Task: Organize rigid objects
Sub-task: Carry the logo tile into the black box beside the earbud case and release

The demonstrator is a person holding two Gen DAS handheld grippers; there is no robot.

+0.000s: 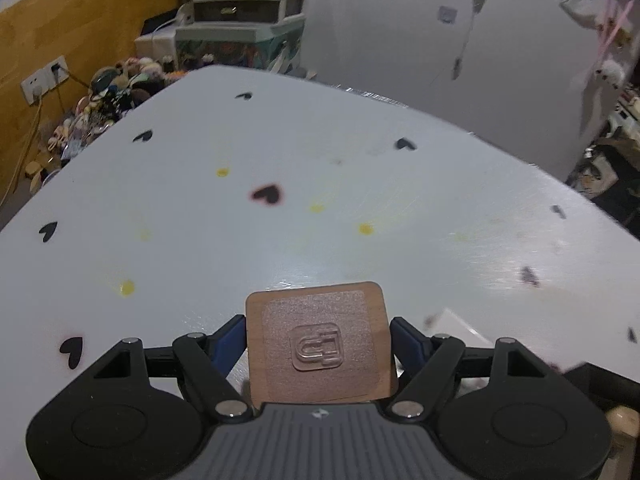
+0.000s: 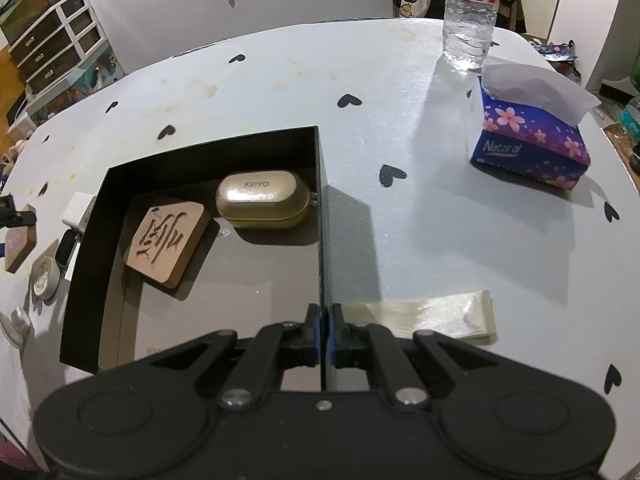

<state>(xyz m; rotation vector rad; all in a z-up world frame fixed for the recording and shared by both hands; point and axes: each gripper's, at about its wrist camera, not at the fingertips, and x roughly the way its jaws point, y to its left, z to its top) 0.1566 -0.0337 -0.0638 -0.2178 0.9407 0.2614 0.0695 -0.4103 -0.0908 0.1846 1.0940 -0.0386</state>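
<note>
Wooden and square, a tile [image 1: 318, 344] with a clear raised emblem on its face sits pinched between the blue pads of the left claw [image 1: 318, 340], which tilts steeply down and holds it clear above the white, heart-dotted surface [image 1: 280, 152]; the right claw [image 2: 323, 336], also angled steeply down, has its jaws pressed together on the upright right wall of a black box [image 2: 200, 152] near the surface's near edge. Inside the box lie two things: one carved wooden tile [image 2: 166, 242] and one gold earbud case [image 2: 262, 198], the case towards the box's far right corner. Just outside the box's left wall sit a few small items, too small to tell. Towards the far right corner of the surface stand one water bottle [image 2: 470, 20] and one tissue pack [image 2: 532, 136]; one clear packet [image 2: 440, 312] lies flat near the right claw.
</note>
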